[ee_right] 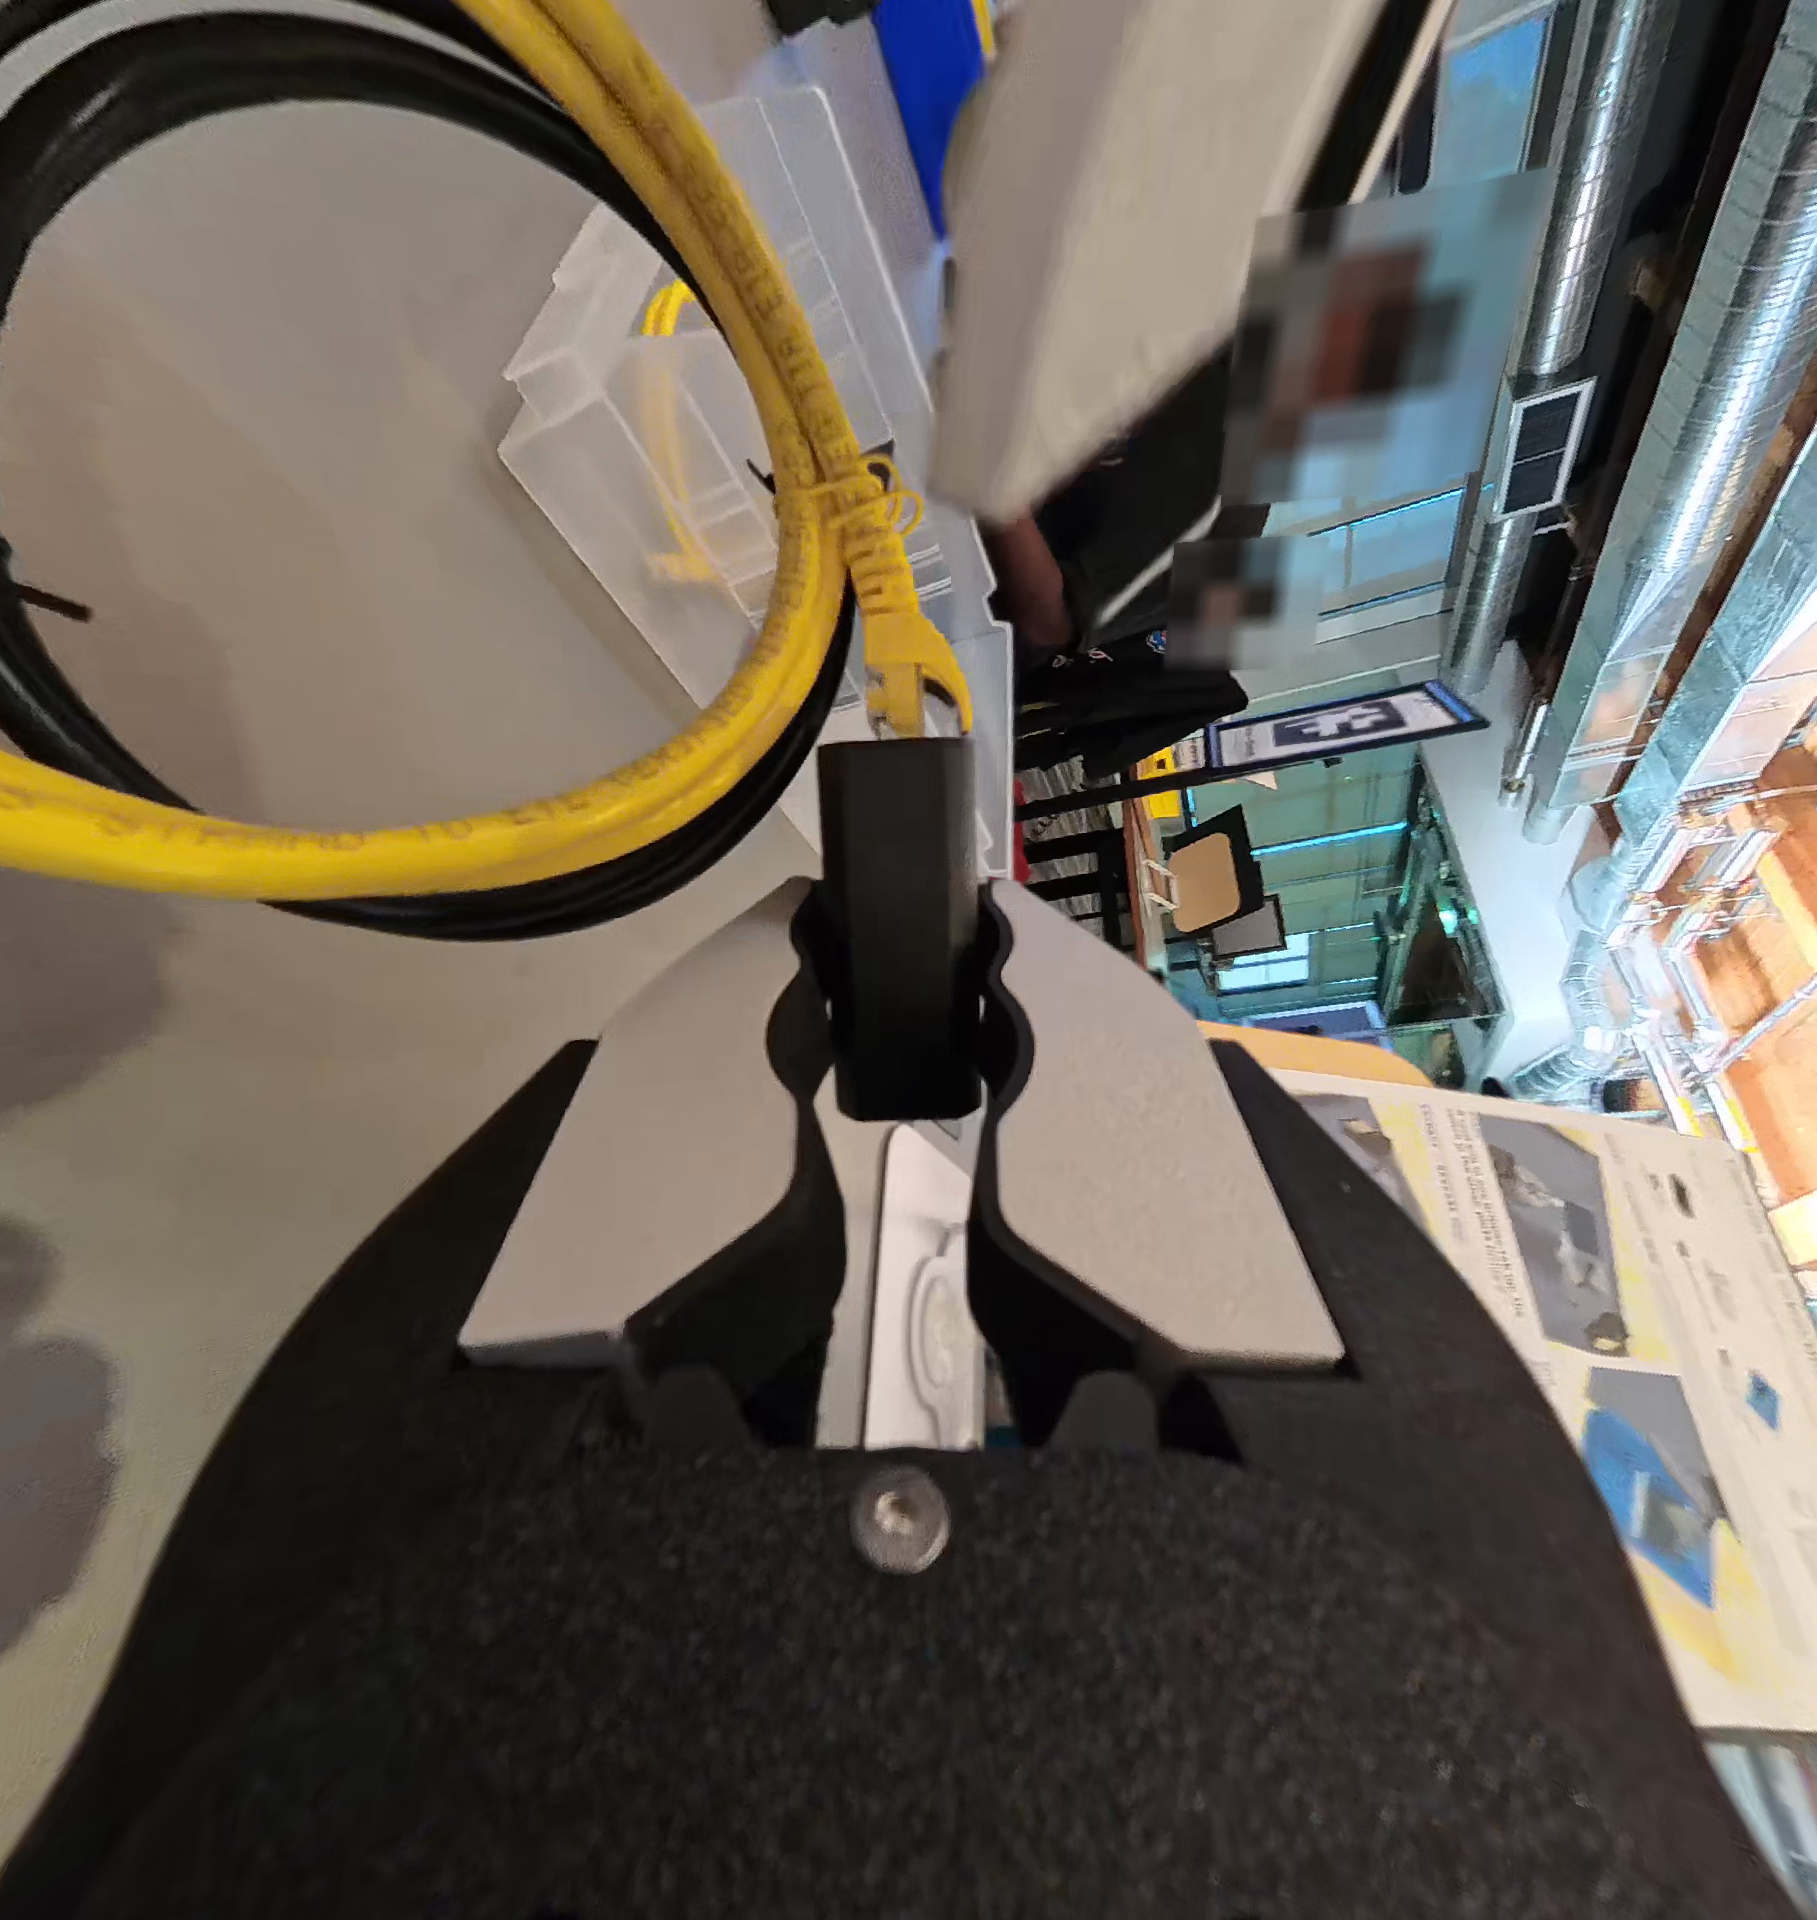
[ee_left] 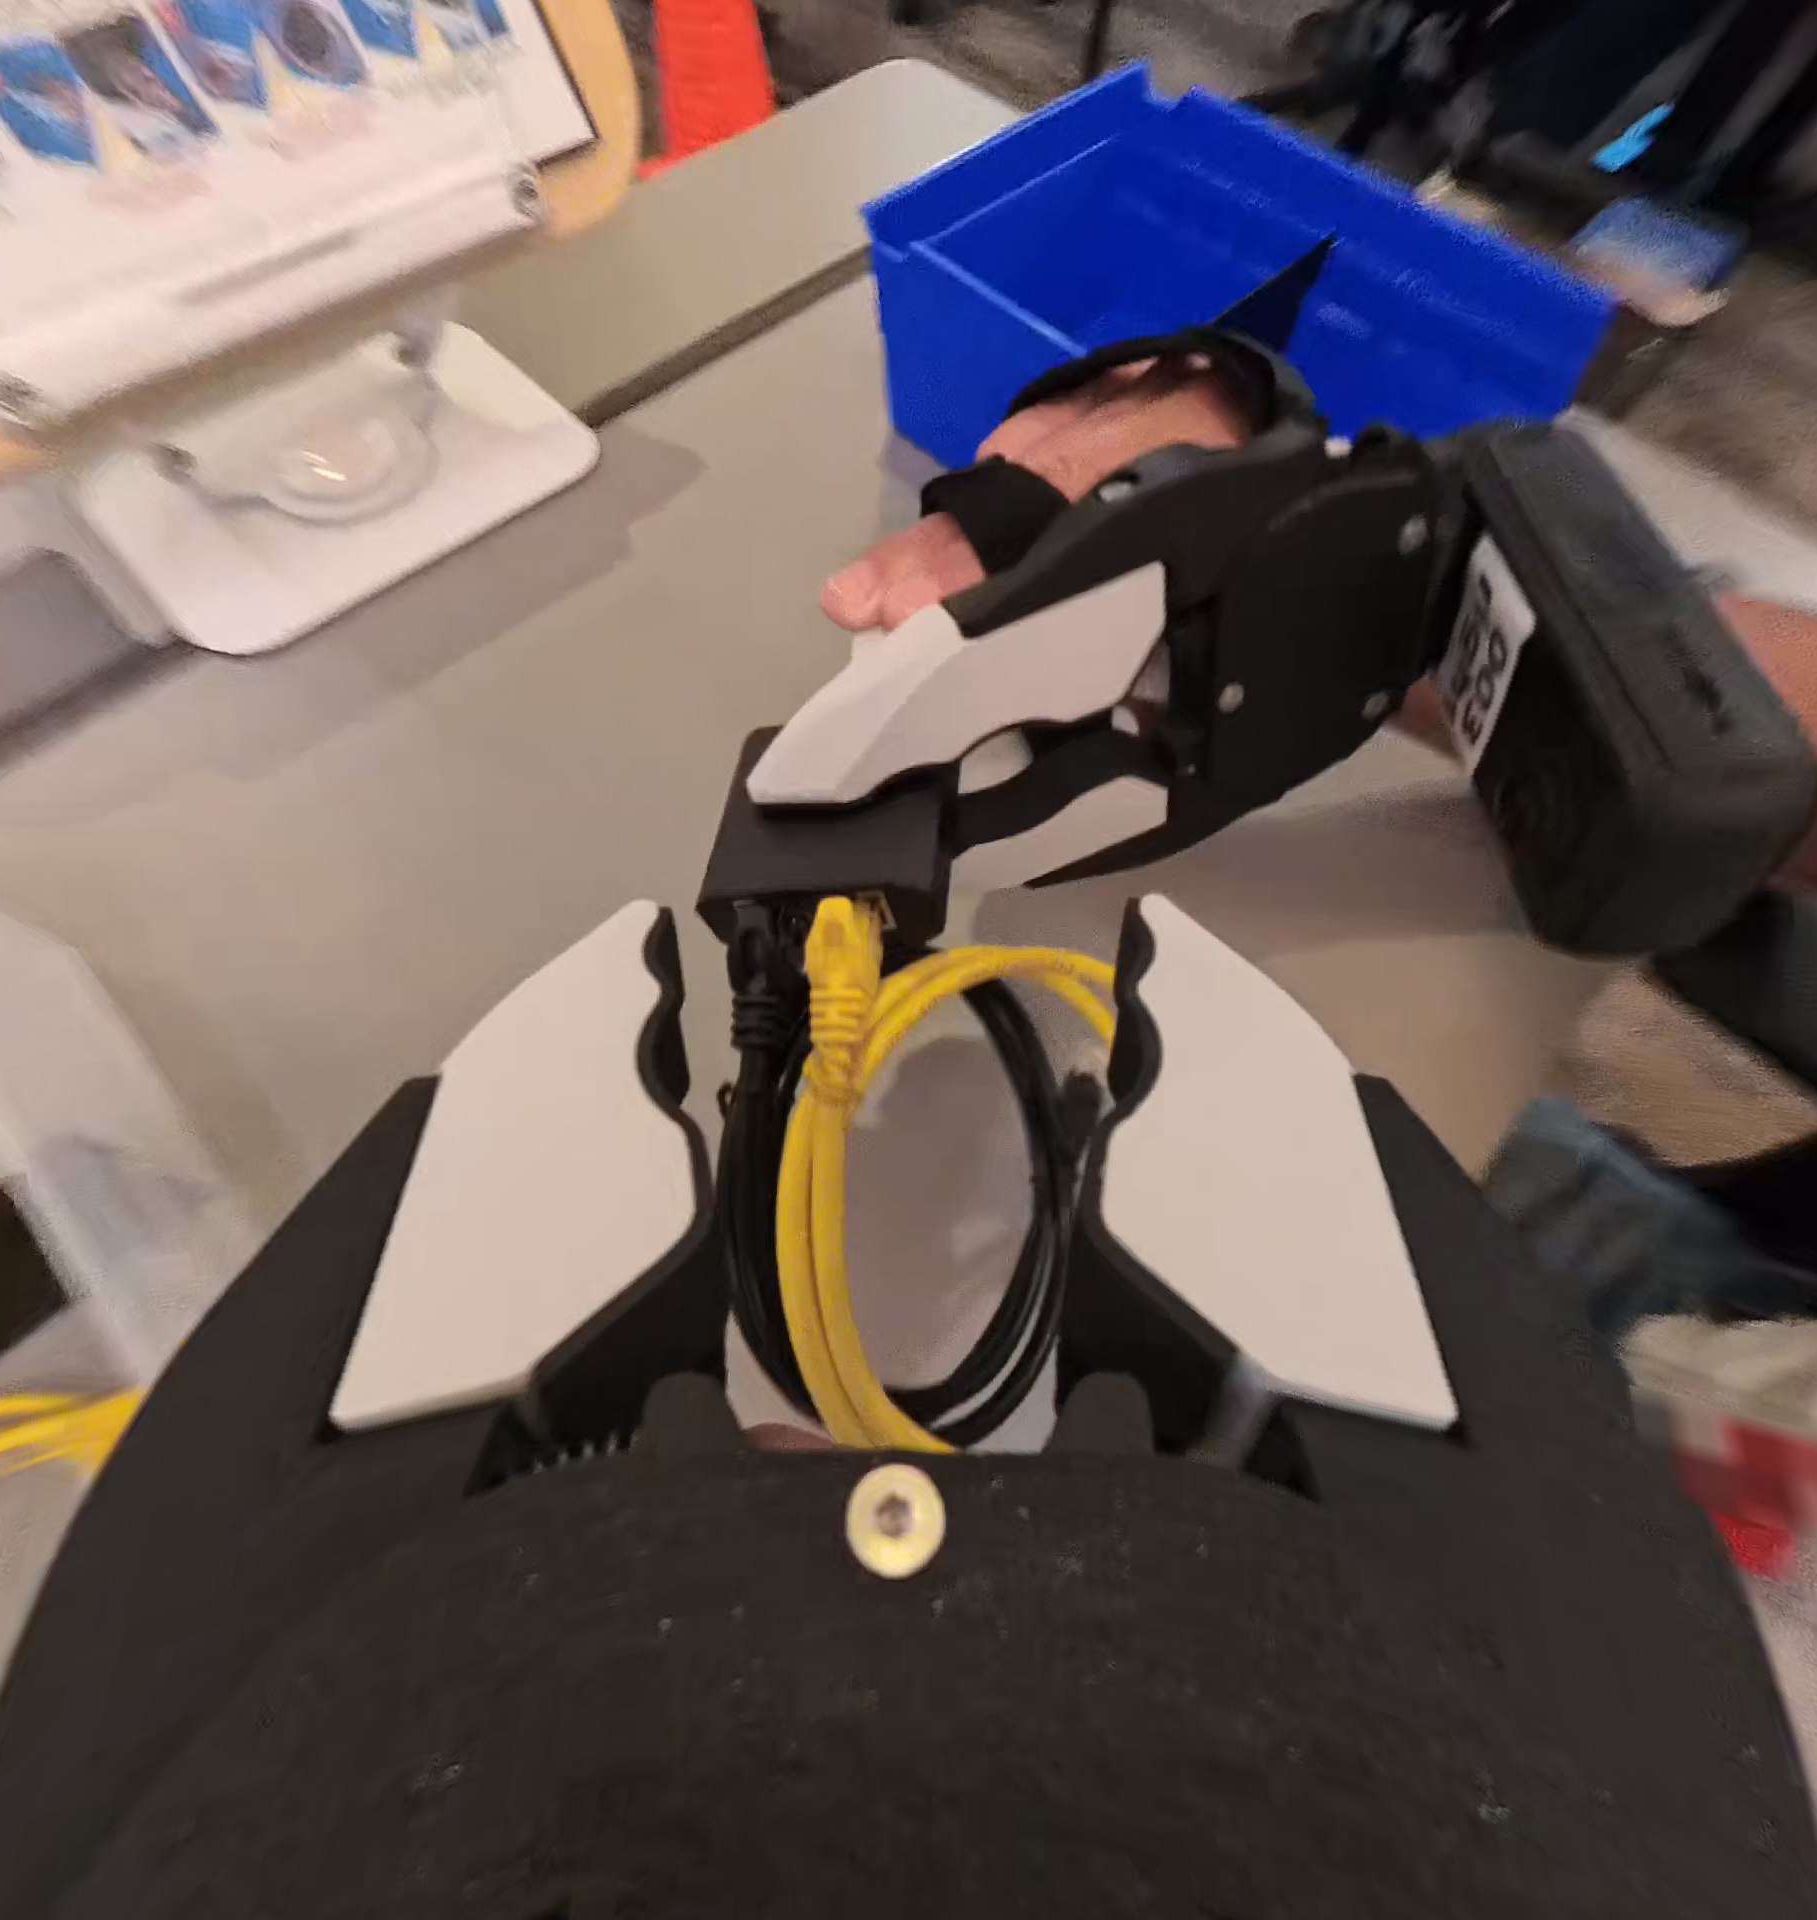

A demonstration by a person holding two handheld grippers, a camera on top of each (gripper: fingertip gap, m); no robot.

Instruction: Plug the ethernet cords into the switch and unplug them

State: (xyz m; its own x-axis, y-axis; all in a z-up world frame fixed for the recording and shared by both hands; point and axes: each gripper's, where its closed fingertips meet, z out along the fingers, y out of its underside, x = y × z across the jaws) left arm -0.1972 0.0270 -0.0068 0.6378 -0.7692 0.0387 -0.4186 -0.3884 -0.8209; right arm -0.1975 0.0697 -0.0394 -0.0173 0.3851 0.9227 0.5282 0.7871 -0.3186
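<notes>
Clamping the small, light black switch (ee_right: 899, 935), the right gripper (ee_right: 899, 997) steadies it; ahead of the wide-open left gripper (ee_left: 899, 997), the yellow cord's (ee_left: 831, 1195) stiff plug boot (ee_left: 834, 966) looks the best hold.

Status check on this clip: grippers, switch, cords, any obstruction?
Left hand-held gripper open, holding nothing. Right hand-held gripper clamped on black switch. Yellow cord and black cord plugged in. No obstruction.

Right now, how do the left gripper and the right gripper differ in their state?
The left gripper is wide open and holds nothing; the right gripper is closed on the black switch, pads pressing its sides. The left gripper faces the switch's ports, with the yellow cord and black cord between its spread fingers; the right gripper grips the switch from the side. Both have white fingers with black pads.
</notes>
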